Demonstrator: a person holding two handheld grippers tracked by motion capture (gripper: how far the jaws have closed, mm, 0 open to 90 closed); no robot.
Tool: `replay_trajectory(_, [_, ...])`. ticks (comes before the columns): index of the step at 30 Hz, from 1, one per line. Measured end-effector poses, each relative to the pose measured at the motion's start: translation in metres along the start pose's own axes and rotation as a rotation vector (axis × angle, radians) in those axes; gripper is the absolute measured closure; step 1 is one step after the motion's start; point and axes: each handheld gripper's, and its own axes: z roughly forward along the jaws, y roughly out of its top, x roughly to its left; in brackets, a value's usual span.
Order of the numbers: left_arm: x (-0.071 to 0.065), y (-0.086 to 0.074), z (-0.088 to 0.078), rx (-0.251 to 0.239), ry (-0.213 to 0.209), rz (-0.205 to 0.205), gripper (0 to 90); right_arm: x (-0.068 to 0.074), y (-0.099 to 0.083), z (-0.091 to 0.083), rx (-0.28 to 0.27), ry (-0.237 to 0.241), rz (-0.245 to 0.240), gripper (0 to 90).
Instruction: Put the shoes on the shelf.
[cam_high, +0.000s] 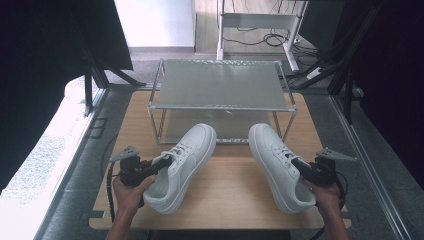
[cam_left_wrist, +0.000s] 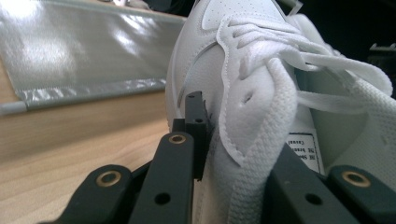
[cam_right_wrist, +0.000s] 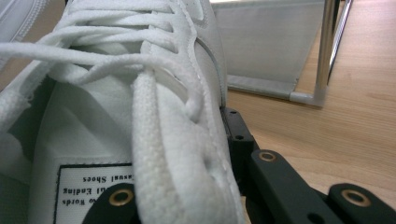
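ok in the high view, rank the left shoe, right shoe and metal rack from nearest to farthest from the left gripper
1. Left shoe: clamped at its collar in the left gripper, at the table's left front.
2. Right shoe: across the table to the right, held by the right gripper.
3. Metal rack: at the back of the table, beyond both shoes' toes.

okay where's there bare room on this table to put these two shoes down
Bare wood lies between the left shoe and right shoe, and along the table's near edge. The rack's top shelf is bare too. It is tight where the toes meet the rack's front.
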Motion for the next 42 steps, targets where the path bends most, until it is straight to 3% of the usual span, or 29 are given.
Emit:
replay_trajectory(3, [-0.002, 0.004, -0.003, -0.023, -0.015, -0.007, 82.9, 0.003, 0.002, -0.002, -0.012, 0.011, 0.012, 87.2])
replay_trajectory(6, [-0.003, 0.012, -0.006, -0.049, -0.055, -0.019, 82.9, 0.008, 0.010, -0.007, -0.060, 0.051, 0.029, 87.3])
replay_trajectory(14, [-0.009, 0.029, -0.008, -0.102, -0.066, -0.011, 82.9, 0.018, 0.028, -0.015, -0.118, 0.070, 0.028, 87.3])
replay_trajectory(19, [-0.013, 0.042, -0.002, -0.121, -0.102, -0.016, 82.9, 0.023, 0.042, -0.015, -0.162, 0.115, 0.046, 87.3])
replay_trajectory(25, [-0.017, 0.055, 0.004, -0.132, -0.100, -0.006, 82.9, 0.027, 0.052, -0.014, -0.155, 0.093, 0.036, 87.3])
replay_trajectory(36, [-0.020, 0.082, 0.012, -0.160, -0.110, 0.009, 83.0, 0.037, 0.089, -0.016, -0.174, 0.074, 0.013, 87.3])
replay_trajectory(42, [-0.019, 0.095, 0.020, -0.155, -0.118, -0.004, 83.0, 0.041, 0.105, -0.012, -0.171, 0.068, -0.004, 87.3])
